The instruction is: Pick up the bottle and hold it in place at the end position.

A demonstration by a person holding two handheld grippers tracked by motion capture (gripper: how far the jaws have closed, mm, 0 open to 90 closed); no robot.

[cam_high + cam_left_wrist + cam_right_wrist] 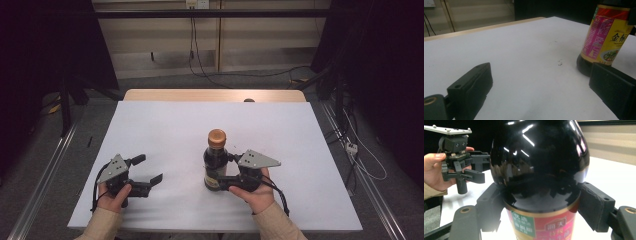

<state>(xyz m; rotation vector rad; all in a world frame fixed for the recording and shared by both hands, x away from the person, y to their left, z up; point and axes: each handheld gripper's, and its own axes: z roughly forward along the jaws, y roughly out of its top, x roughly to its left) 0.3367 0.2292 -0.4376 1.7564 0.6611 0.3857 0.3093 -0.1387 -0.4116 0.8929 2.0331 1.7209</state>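
We see the upright bottle (216,160) gripped between the jaws of the right gripper (227,172), while the left gripper (150,170), jaws spread wide, sits apart to the bottle's left.

My left gripper (147,170) is showing black jaws under a grey plate, and my right gripper (226,171) is wearing the same black and grey. The bottle (216,162) is gleaming glossy black, and its cap (217,137) is glowing orange-brown. Its label (607,32) is running yellow with a red band on top, a magenta panel of small print, dark characters and a green picture; from my right gripper view it is showing red with a green patch. The table (165,125) is lying white, edged in pale wood at the back.
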